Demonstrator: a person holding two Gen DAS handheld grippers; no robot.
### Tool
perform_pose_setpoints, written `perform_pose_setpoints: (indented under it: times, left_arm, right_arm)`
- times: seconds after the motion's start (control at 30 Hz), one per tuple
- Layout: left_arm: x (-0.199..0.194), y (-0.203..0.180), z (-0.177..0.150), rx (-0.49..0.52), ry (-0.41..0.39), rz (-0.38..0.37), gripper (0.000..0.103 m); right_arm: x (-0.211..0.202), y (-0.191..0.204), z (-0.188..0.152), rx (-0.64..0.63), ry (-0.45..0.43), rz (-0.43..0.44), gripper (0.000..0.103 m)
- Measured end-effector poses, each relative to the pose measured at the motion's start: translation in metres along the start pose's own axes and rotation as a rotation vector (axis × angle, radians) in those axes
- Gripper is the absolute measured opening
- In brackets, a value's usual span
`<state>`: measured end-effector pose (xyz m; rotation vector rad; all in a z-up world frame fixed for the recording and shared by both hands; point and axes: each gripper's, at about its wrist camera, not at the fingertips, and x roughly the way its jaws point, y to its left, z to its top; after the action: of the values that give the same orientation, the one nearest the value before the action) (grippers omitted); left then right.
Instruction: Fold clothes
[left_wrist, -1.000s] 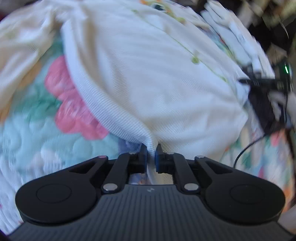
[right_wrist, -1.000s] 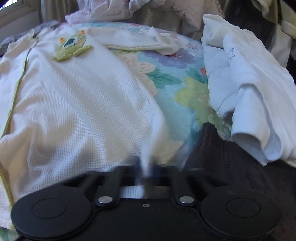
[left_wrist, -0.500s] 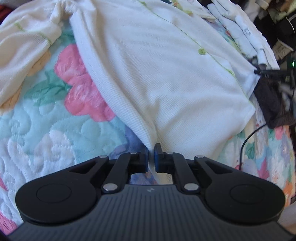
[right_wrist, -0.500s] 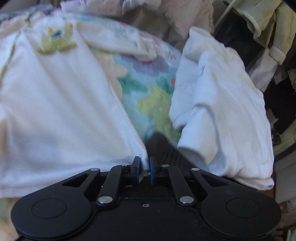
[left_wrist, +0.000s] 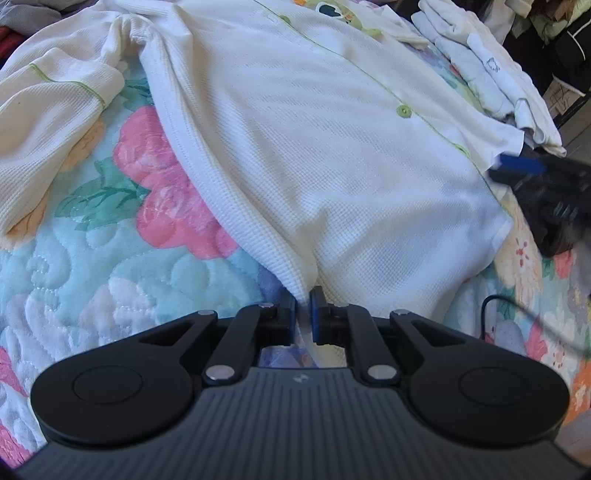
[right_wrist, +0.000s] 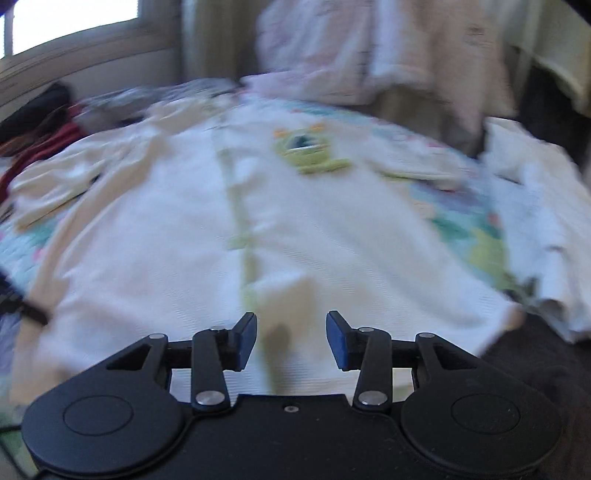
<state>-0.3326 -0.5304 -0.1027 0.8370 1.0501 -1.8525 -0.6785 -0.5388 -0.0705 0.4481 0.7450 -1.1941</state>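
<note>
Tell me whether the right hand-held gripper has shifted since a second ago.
Yes. The right hand-held gripper, opening and empty, has swung left: the folded white pile slid toward the right edge, and the green placket is now centred.

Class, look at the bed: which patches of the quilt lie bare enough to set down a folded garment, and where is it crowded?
Bare quilt lies between the sleeve and the white shirt's side seam, by the left gripper. A narrower strip borders the hem. Crowded: the folded white pile beyond the shirt's far side.

left gripper (left_wrist: 303, 301): clamped on white shirt (left_wrist: 332, 155) hem | floral quilt (left_wrist: 110, 266) beneath
</note>
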Motion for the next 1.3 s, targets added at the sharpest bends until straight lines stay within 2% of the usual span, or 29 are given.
perform_pose_setpoints:
  times: [0.1,0.2,0.23,0.3,0.37,0.43,0.5,0.53,0.63,0.73,0.83,0.93,1.17,1.3]
  left_arm:
    - [-0.008,0.008,0.005,-0.014,-0.024,0.013,0.009]
    - [-0.015,0.016,0.009,-0.033,-0.048,0.037,0.010]
    - [-0.018,0.020,0.009,-0.053,-0.050,0.039,0.010]
    - [-0.024,0.028,0.009,-0.091,-0.056,0.039,0.010]
    - [-0.039,0.031,0.006,-0.104,-0.084,0.001,0.018]
    - [-0.055,0.033,0.003,-0.085,-0.138,0.043,0.047]
    - [-0.070,0.035,-0.001,-0.066,-0.193,0.092,0.049]
    - [-0.075,0.039,0.000,-0.051,-0.219,0.145,0.049]
    - [-0.080,0.061,0.006,-0.058,-0.258,0.285,0.050]
    - [-0.082,0.083,0.008,-0.094,-0.272,0.370,0.050]
    - [-0.086,0.096,0.006,-0.143,-0.285,0.366,0.050]
    - [-0.085,0.100,0.005,-0.177,-0.293,0.358,0.050]
    - [-0.080,0.106,0.003,-0.192,-0.292,0.372,0.052]
    - [-0.071,0.102,0.002,-0.123,-0.318,0.410,0.053]
  right_arm:
    - [0.023,0.019,-0.004,-0.088,0.045,0.037,0.045]
    - [0.040,0.026,-0.013,-0.180,0.124,0.005,0.028]
    - [0.044,0.024,-0.017,-0.194,0.151,-0.016,0.027]
    - [0.043,0.014,-0.017,-0.132,0.170,-0.017,0.026]
    - [0.034,0.004,-0.014,-0.042,0.185,-0.025,0.029]
    - [0.019,0.000,-0.013,0.005,0.191,-0.052,0.034]
    - [-0.001,0.007,-0.008,0.031,0.155,-0.060,0.035]
    - [-0.010,0.010,-0.003,0.049,0.124,-0.049,0.036]
    - [-0.021,0.030,0.025,0.078,0.012,0.077,0.048]
    - [-0.015,0.072,0.057,-0.022,-0.045,0.161,0.051]
    - [-0.011,0.109,0.064,-0.123,-0.061,0.211,0.052]
    - [-0.001,0.127,0.066,-0.193,-0.076,0.229,0.060]
    - [0.023,0.144,0.061,-0.333,-0.112,0.131,0.067]
    - [0.033,0.155,0.062,-0.357,-0.101,0.129,0.066]
